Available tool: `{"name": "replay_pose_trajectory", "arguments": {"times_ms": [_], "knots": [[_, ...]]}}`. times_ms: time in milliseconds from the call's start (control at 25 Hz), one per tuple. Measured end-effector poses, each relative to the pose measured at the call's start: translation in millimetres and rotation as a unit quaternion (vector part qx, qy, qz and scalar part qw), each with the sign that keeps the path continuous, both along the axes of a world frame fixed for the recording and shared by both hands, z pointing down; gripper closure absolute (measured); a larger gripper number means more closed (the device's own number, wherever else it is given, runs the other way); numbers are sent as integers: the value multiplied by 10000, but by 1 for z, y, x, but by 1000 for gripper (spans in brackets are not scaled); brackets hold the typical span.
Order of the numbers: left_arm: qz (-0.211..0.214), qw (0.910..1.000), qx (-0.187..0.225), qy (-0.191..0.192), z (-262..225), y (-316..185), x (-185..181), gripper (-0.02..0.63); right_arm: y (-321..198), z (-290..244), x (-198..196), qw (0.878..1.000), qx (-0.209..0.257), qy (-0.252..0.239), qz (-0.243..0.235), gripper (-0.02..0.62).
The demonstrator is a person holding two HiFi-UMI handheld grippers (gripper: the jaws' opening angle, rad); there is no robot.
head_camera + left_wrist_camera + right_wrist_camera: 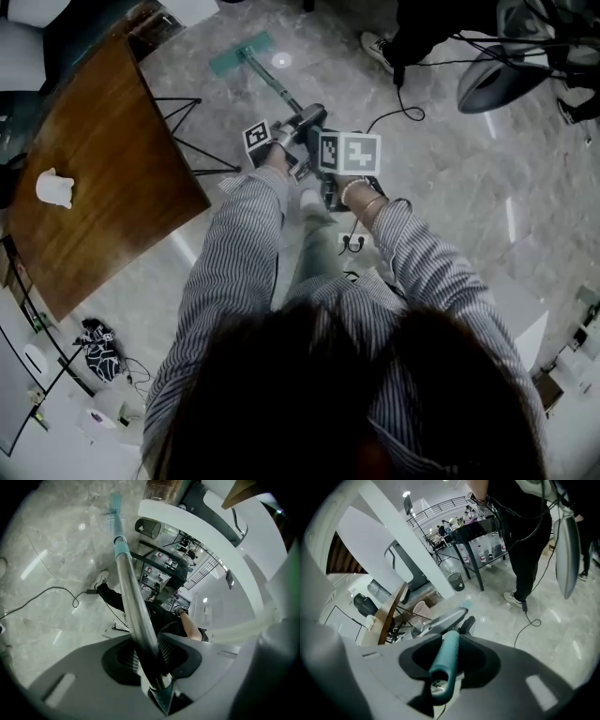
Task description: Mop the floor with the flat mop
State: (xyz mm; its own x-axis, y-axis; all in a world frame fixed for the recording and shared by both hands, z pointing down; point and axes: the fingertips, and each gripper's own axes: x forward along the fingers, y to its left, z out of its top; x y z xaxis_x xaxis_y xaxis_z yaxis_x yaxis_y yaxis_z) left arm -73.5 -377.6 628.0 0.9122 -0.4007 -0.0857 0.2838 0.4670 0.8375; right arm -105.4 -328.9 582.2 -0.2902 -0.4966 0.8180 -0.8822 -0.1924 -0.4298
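Observation:
The flat mop's teal head (242,53) lies on the grey marble floor ahead of me, and its metal pole (277,90) slopes back toward my hands. My left gripper (298,127) is shut on the pole. In the left gripper view the pole (133,602) runs out from between the jaws (146,651) to a teal collar (123,550) and the mop head (115,503). My right gripper (323,178) sits just behind and is shut on the teal handle grip (446,660), which lies between its jaws in the right gripper view.
A brown wooden table (103,178) with a white object (54,187) stands at my left, with black stand legs (187,131) beside it. A black cable (394,117) and a standing person's shoe (377,47) are ahead on the right. A power strip (352,242) lies by my feet.

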Motion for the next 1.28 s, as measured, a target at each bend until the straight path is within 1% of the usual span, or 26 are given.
{"name": "replay_pose_trajectory", "arguments": {"times_ms": [160, 280, 480, 720, 840, 920, 1040, 1160, 1280], "knots": [[-75, 9999, -59, 65, 6, 3, -1, 512, 3, 8, -1, 9996, -72, 163, -213, 482], [-163, 9998, -88, 84, 10, 9, 3, 515, 10, 11, 4, 9993, -106, 218, -275, 482], [-71, 9999, -48, 52, 11, 27, 13, 517, 29, 12, 13, 9987, -142, 315, -388, 482], [-70, 9999, -81, 38, 8, 72, 33, 517, 73, 10, 32, 9984, -117, 276, -487, 482], [-230, 9997, -41, 36, 6, 98, 47, 517, 99, 9, 48, 9973, -43, 279, -684, 482], [-313, 9995, -39, 28, 6, 125, 63, 515, 127, 9, 65, 9962, -43, 296, -822, 482], [-305, 9995, -45, 18, 6, 176, 91, 515, 178, 8, 93, 9944, -13, 428, -966, 482], [-247, 9997, -45, -13, 9, 242, 119, 517, 244, 11, 121, 9919, 7, 600, -1117, 482], [-291, 9995, -128, -24, 9, 311, 147, 520, 313, 13, 150, 9893, -80, 681, -1287, 482]]}}
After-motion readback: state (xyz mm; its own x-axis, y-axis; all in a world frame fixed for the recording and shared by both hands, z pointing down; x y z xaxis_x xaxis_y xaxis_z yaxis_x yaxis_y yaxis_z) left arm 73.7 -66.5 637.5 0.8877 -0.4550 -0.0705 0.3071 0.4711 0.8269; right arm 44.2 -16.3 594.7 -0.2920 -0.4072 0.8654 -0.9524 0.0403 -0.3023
